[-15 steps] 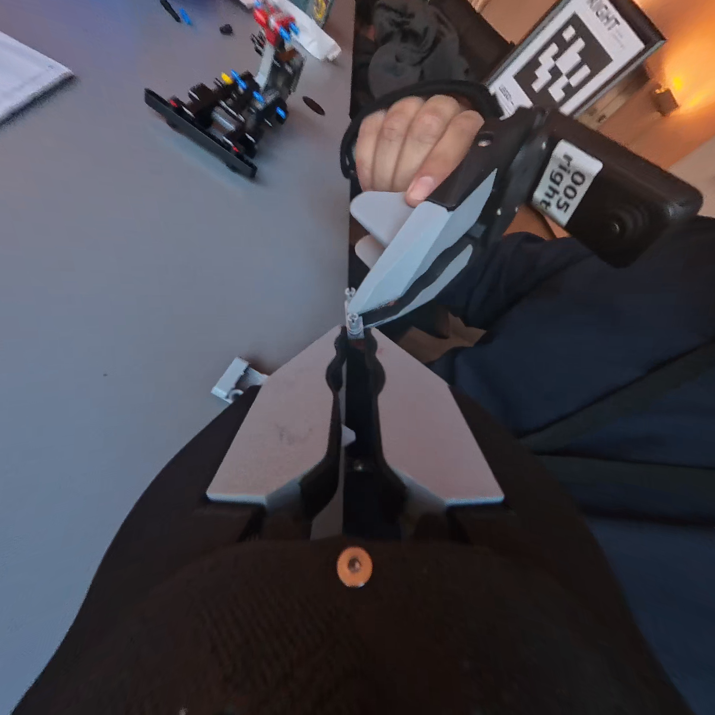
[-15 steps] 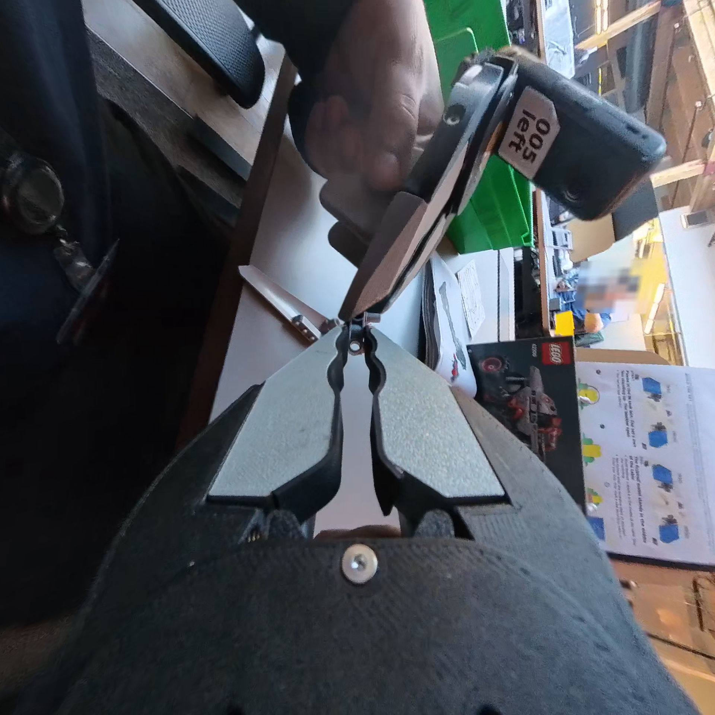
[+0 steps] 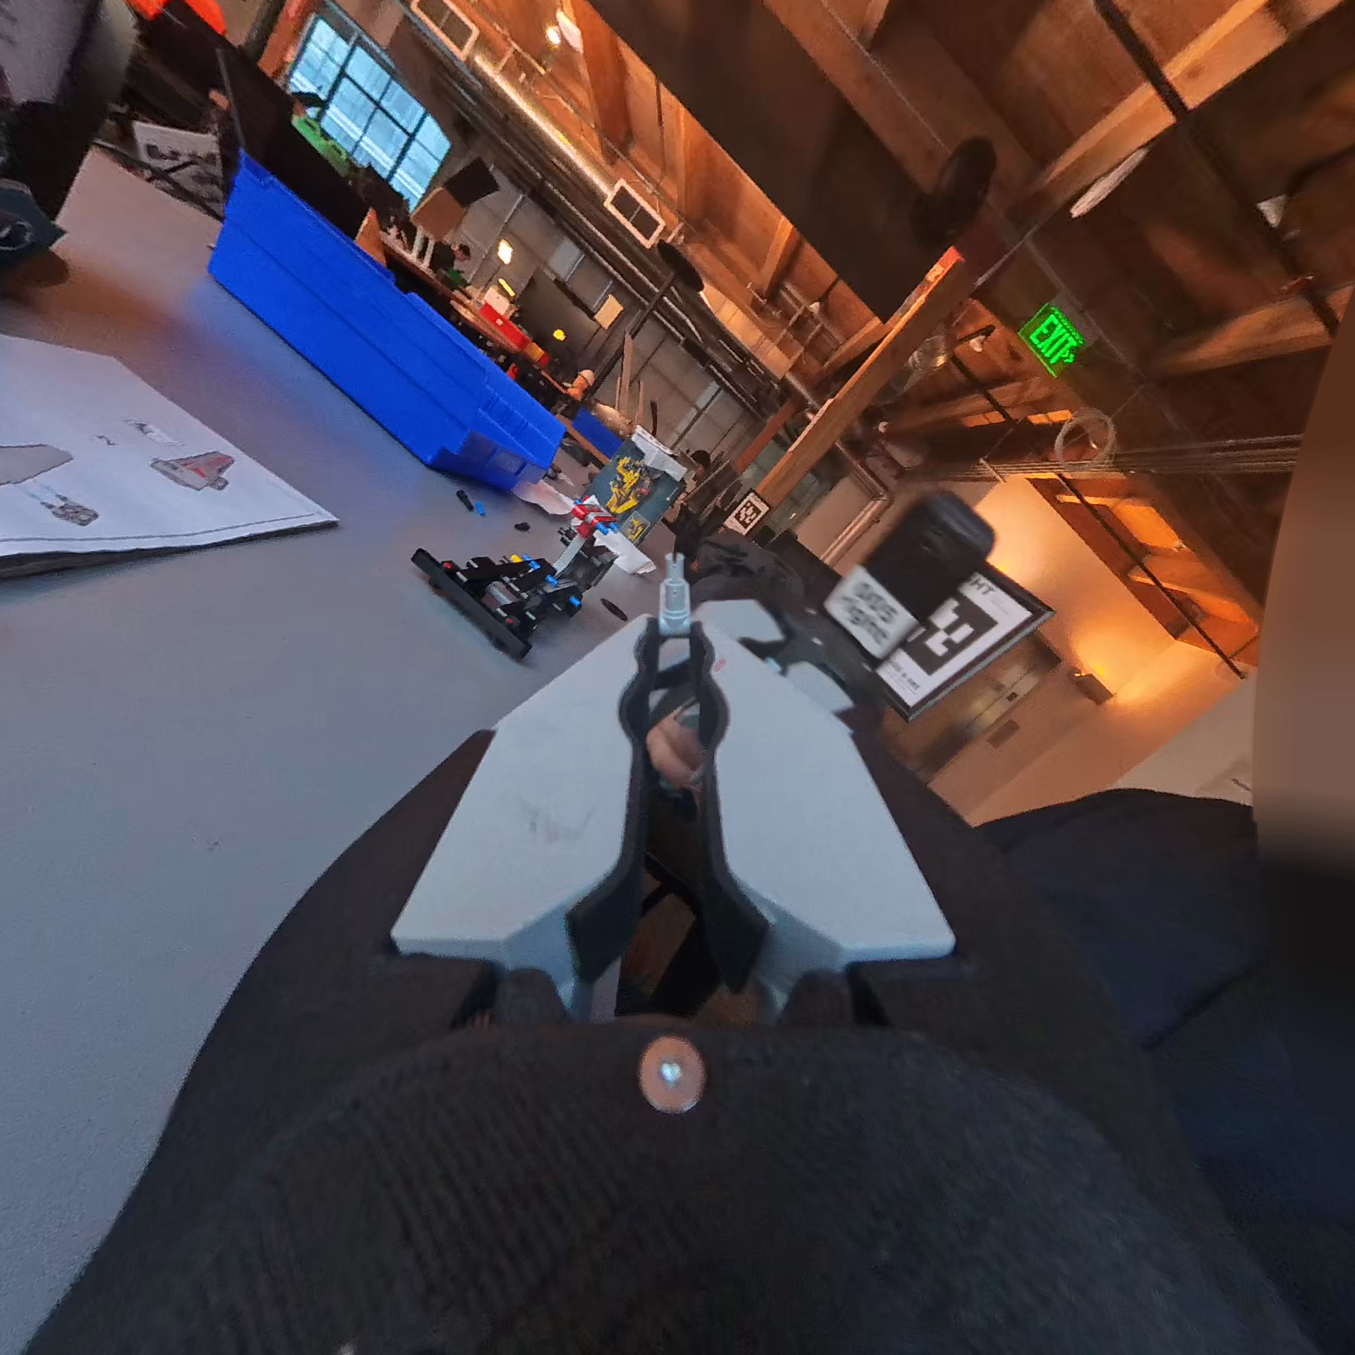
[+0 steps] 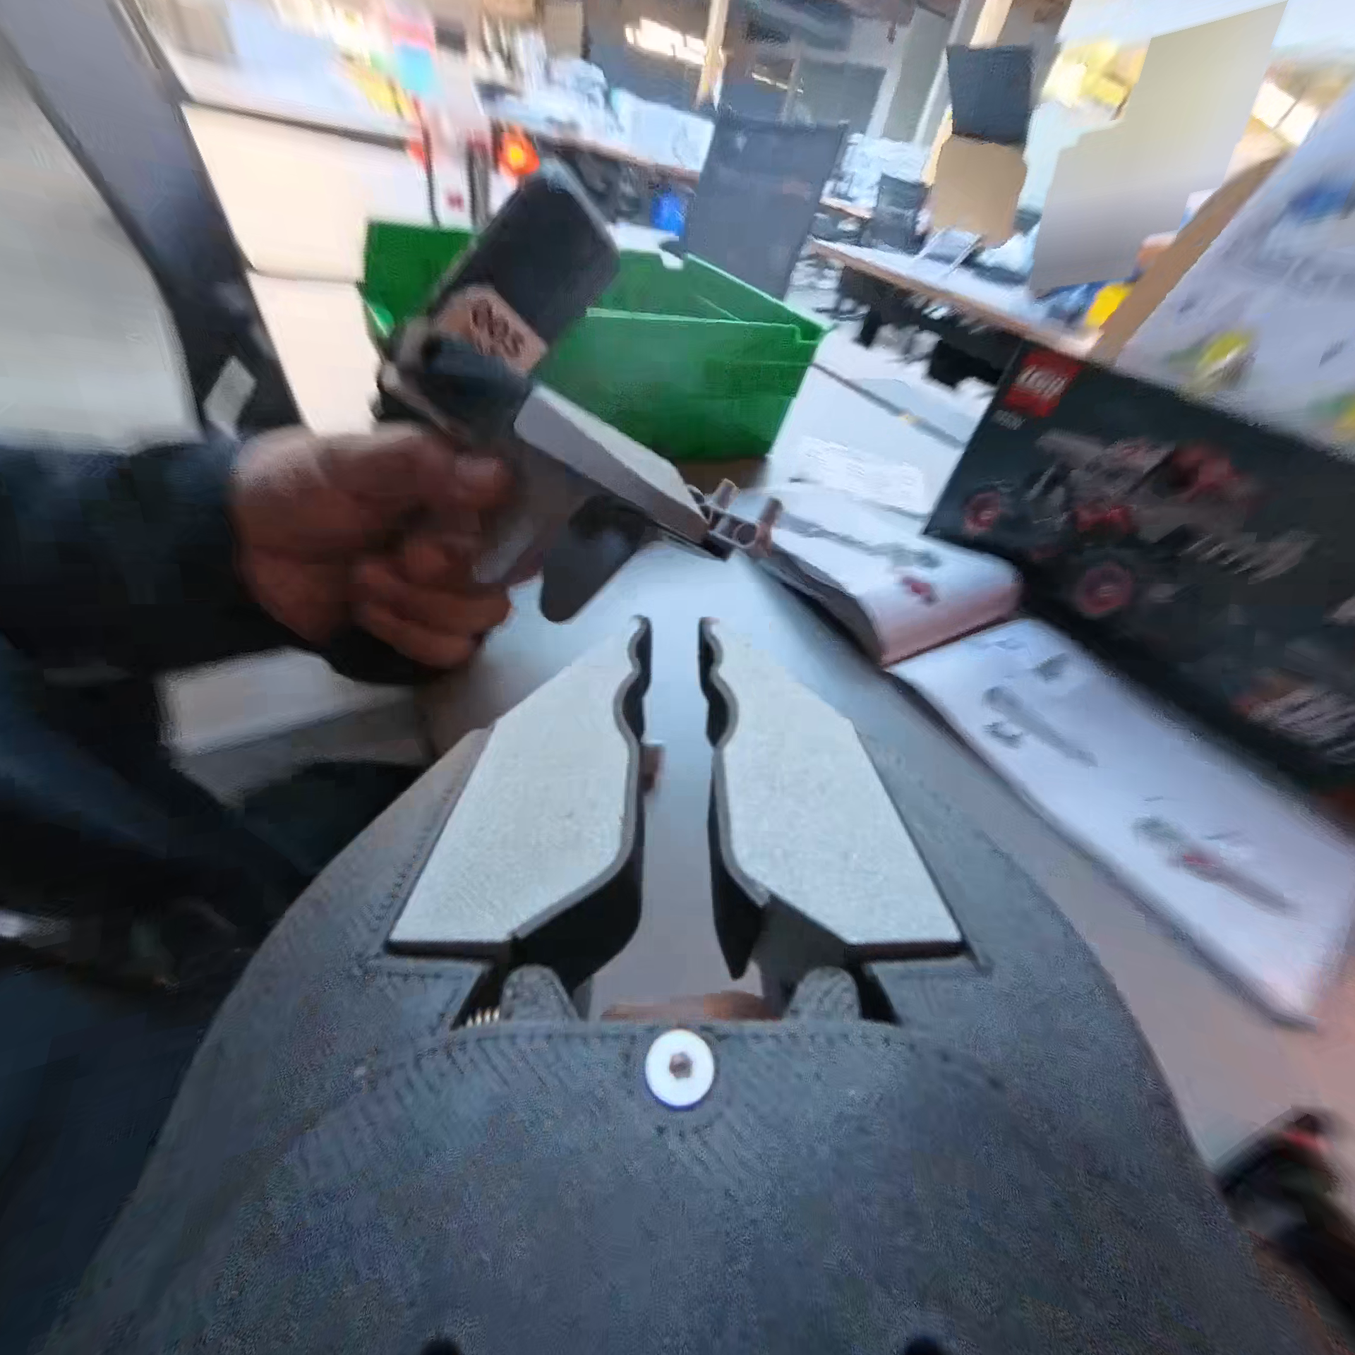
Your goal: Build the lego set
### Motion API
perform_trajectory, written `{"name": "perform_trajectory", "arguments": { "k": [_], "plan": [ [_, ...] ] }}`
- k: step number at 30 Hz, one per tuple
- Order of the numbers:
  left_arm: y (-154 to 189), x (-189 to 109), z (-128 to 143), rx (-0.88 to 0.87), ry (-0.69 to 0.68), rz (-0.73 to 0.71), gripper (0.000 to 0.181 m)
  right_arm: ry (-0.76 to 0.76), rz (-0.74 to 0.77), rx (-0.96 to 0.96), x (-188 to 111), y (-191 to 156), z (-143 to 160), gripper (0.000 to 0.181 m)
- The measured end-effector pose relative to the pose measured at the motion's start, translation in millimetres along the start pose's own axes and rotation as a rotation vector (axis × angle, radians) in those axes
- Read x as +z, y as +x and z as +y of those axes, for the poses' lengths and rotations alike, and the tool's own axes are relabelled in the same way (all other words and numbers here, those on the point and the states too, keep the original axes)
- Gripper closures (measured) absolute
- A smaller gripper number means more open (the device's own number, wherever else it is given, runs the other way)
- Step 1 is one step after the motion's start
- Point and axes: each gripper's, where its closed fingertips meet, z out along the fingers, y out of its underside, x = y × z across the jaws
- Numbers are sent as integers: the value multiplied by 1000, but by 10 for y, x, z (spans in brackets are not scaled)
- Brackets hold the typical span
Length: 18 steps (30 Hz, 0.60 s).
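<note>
In the left wrist view my left gripper (image 3: 673,634) is shut on a small grey lego piece (image 3: 673,601) whose pin sticks out past the tips. The same gripper (image 4: 715,531) shows in the right wrist view, held by a hand, with the grey piece (image 4: 737,526) at its tips. My right gripper (image 4: 673,630) is open and empty, below and apart from the left one. The part-built black lego model (image 3: 506,586) with blue and red pins lies on the grey table (image 3: 220,733) ahead of the left gripper.
A blue bin (image 3: 366,330) stands at the back of the table and an open instruction booklet (image 3: 110,469) lies at the left. The right wrist view shows a green bin (image 4: 660,366), a lego box (image 4: 1144,513), a booklet (image 4: 880,579) and a printed sheet (image 4: 1136,792). Only a small space, under 4 cm, lies between the two pairs of fingers. The part-built black lego model (image 3: 506,586) is about equally far from each gripper, around 25 centimetres.
The two grippers were tip to tip on the small grey piece. The right gripper has opened, let go and drawn back. The left gripper keeps the piece and has swung up toward the model.
</note>
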Motion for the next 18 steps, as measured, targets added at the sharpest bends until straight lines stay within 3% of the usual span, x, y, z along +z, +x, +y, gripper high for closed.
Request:
{"name": "perform_trajectory", "arguments": {
  "k": [1,3,5,9,18],
  "plan": [
    [29,9,1,10,4,13,176,21,-57,140,-10,4,-5,173],
    [86,19,3,21,17,40,176,108,-208,360,-75,13,-109,165],
    [95,32,36,31,12,36,176,239,-297,484,-174,80,-284,170],
    [114,64,83,57,-2,31,176,181,-283,479,-97,109,-197,170],
    [68,110,125,75,-31,-10,176,237,-385,572,-73,100,-245,177]
  ]
}}
